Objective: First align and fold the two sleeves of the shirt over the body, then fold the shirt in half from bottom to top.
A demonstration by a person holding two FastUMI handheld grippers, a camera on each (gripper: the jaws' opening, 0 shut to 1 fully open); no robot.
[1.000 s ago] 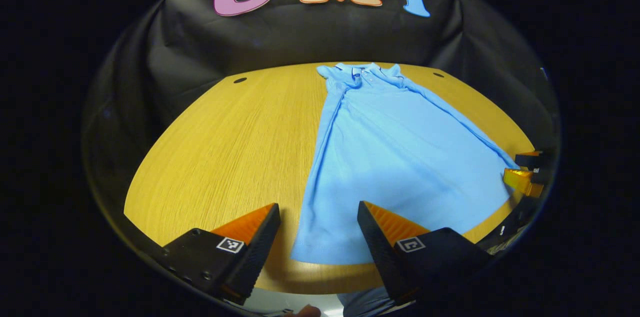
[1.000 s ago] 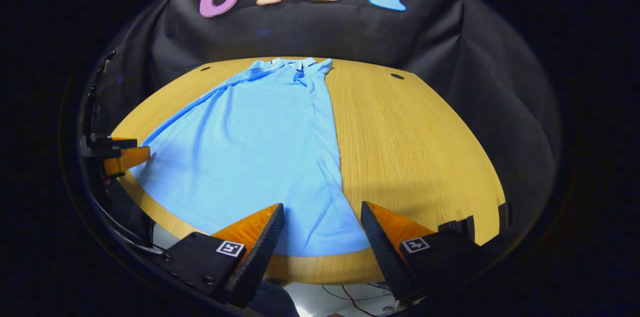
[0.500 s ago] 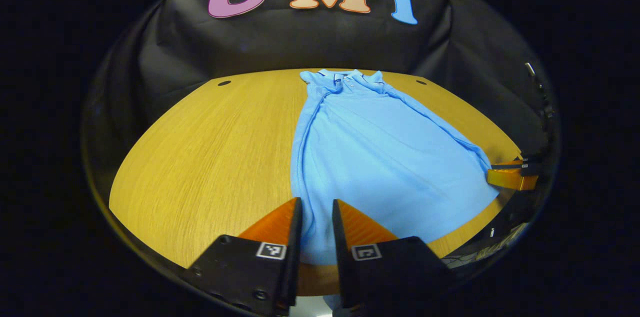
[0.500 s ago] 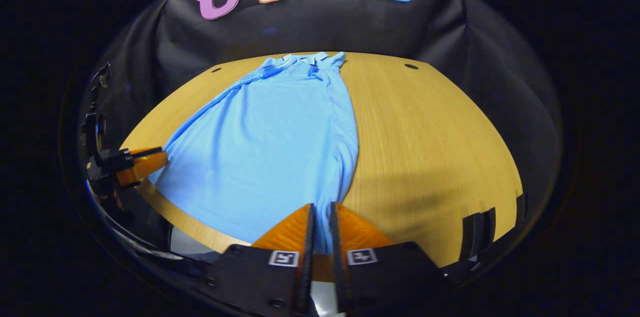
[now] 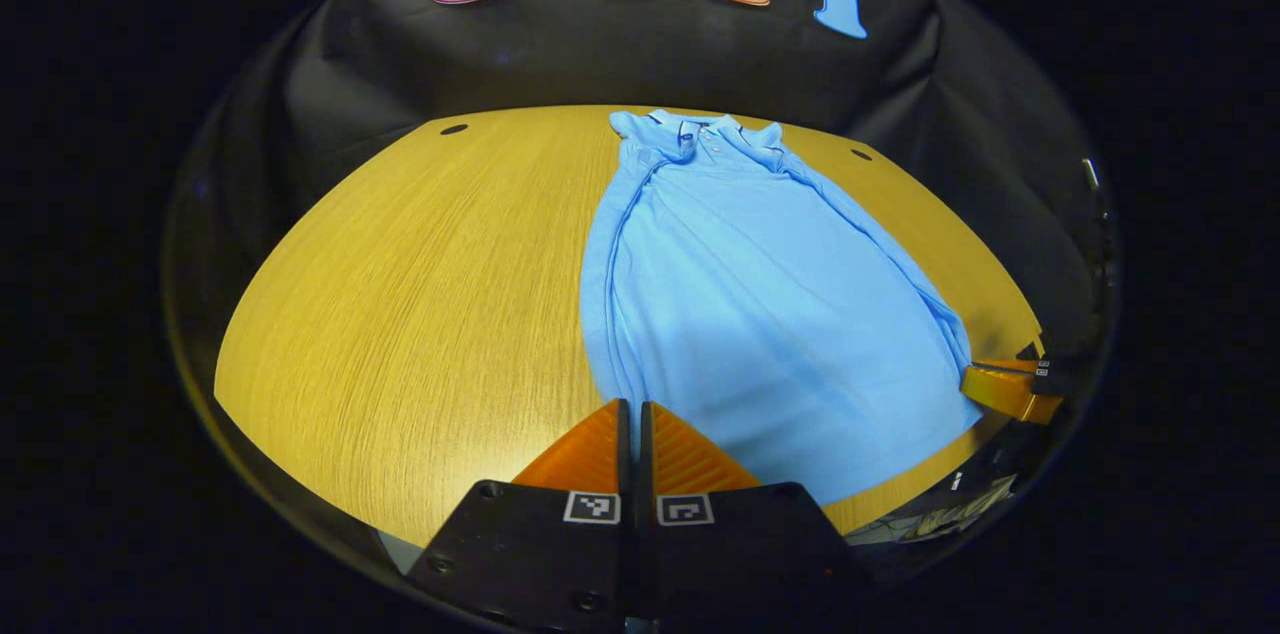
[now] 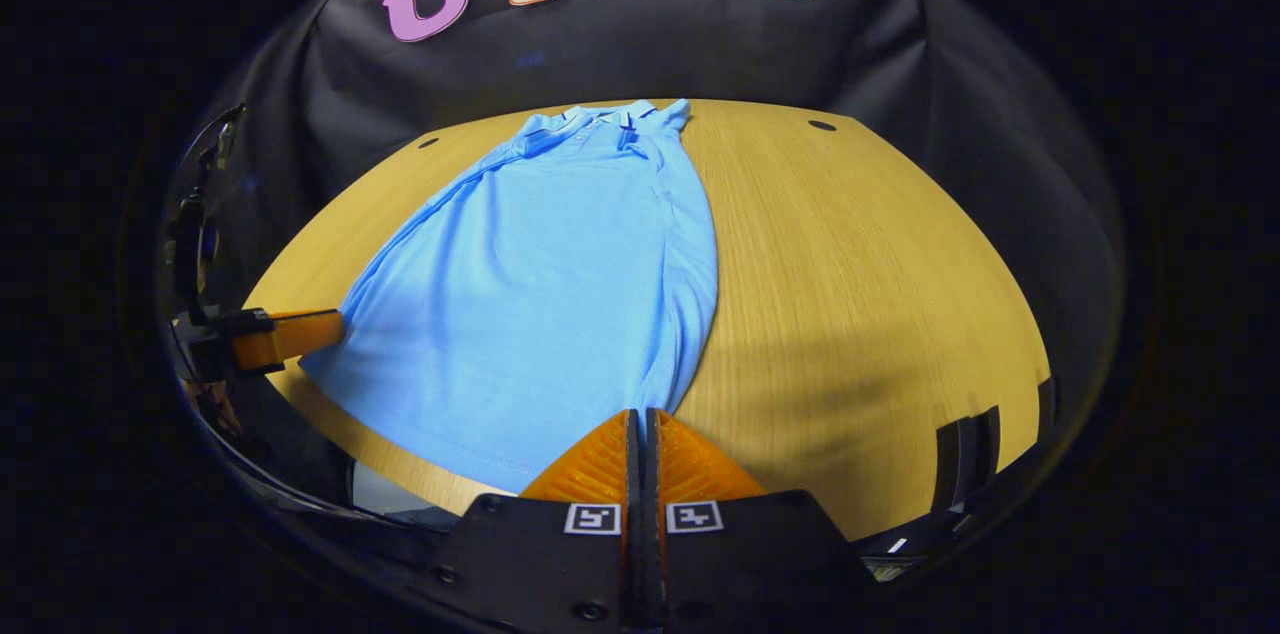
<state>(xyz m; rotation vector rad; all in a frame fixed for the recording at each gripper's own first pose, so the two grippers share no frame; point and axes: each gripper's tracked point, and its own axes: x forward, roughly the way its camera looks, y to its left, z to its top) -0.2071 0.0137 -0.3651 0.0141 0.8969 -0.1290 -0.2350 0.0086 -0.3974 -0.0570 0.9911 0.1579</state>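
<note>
A light blue polo shirt (image 5: 760, 304) (image 6: 560, 284) lies flat on the wooden table, collar toward the far wall, both sleeves folded in over the body. My left gripper (image 5: 630, 406) is shut on the shirt's near left hem corner. My right gripper (image 6: 642, 414) is shut on the near right hem corner. The right gripper (image 5: 1005, 389) also appears at the right rim of the left gripper view. At the left rim of the right gripper view the left gripper (image 6: 285, 334) touches the hem. The hem fabric rises slightly at both pinched corners.
The round wooden table (image 5: 420, 284) (image 6: 860, 294) has bare wood on either side of the shirt and small dark holes (image 5: 453, 129) (image 6: 822, 125) near its far edge. Black cloth walls close in behind the table. The near table edge runs just under both grippers.
Both grippers went from wide open astride the hem corners to shut on them. The hem has drawn slightly away from the table's near edge.
</note>
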